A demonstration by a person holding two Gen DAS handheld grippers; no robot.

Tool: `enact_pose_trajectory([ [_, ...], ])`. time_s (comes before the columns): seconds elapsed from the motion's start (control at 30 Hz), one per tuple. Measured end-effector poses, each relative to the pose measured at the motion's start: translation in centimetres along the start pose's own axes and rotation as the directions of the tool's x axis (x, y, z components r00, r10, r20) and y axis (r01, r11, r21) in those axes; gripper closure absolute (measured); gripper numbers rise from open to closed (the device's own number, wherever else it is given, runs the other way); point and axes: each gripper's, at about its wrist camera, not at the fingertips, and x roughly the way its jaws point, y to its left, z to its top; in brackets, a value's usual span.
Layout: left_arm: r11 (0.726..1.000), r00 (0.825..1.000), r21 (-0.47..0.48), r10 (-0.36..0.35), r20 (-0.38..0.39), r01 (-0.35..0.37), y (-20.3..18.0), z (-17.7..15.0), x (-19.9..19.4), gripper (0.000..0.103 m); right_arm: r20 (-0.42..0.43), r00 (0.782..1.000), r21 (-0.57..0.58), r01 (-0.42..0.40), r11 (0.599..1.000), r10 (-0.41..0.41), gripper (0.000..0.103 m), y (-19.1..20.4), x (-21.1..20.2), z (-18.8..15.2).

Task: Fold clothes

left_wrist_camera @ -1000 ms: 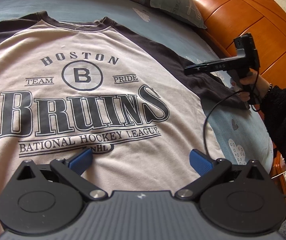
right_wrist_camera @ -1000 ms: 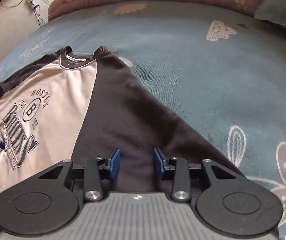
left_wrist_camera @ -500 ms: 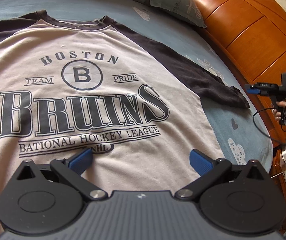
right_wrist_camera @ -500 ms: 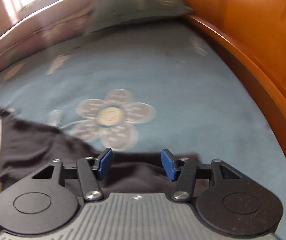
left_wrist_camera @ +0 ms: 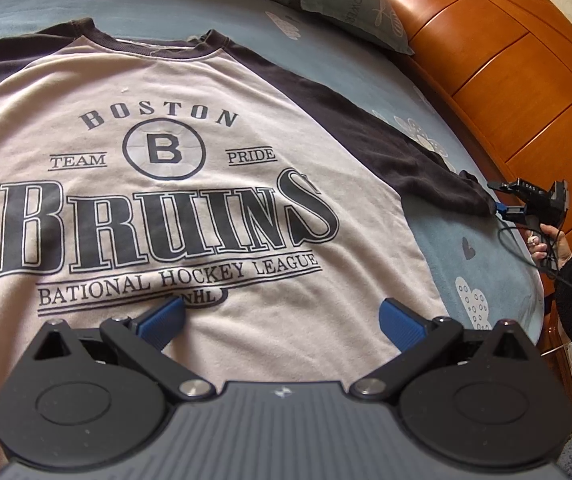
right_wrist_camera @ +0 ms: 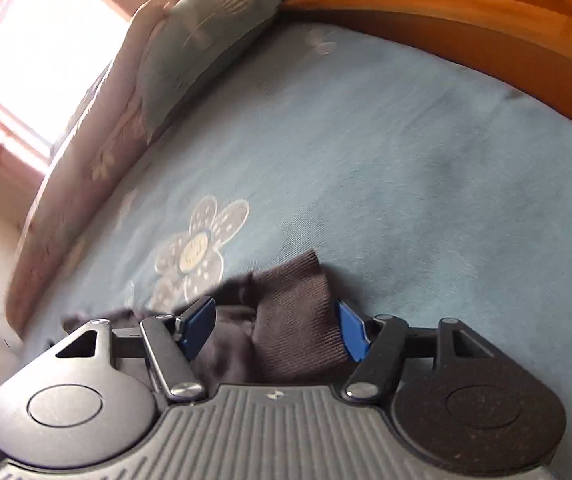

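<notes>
While right gripper (right_wrist_camera: pixel 273 330) jaws widen around sleeve cuff (right_wrist_camera: pixel 298 316), shallow bite risks slip; left gripper (left_wrist_camera: pixel 281 318) wide, empty.

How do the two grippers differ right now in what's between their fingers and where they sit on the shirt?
The left gripper hovers wide open over the pale printed body of the Bruins shirt, nothing between its fingers. The right gripper is at the dark sleeve cuff, which lies between its opening jaws. The left's view is sharp, the right's is blurred. Both have blue pads on black frames.
</notes>
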Motion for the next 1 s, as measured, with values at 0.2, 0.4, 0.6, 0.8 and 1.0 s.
enact_pose_trajectory([
  [0.2, 0.999, 1.000, 0.022, 0.023, -0.009, -0.023, -0.4, 0.0, 0.2, 0.001, 0.035, 0.999, -0.005, -0.023, 1.000, 0.023, 0.029, 0.2, 2.2, 1.1],
  [0.4, 1.000, 1.000, 0.014, 0.010, 0.001, -0.010, -0.2, -0.1, 0.1, 0.001, 0.003, 1.000, -0.075, 0.019, 0.997, -0.019, 0.037, 0.5, 0.5, -0.4],
  [0.6, 1.000, 1.000, 0.011, 0.013, 0.011, -0.014, -0.2, -0.2, 0.1, 0.001, 0.054, 0.978, -0.153, 0.206, 0.967, -0.200, 0.060, 2.4, 1.7, -0.5],
  [0.8, 1.000, 1.000, 0.003, 0.007, 0.010, -0.007, -0.1, -0.2, 0.0, 0.001, 0.071, 0.952, -0.102, 0.305, 0.947, -0.299, 0.081, 3.2, 1.4, -0.7],
  [1.0, 1.000, 1.000, -0.012, -0.012, 0.006, 0.012, 0.3, 0.0, 0.0, 0.001, 0.126, 0.928, -0.125, 0.364, 0.923, -0.349, 0.089, 4.9, -1.6, -0.9],
])
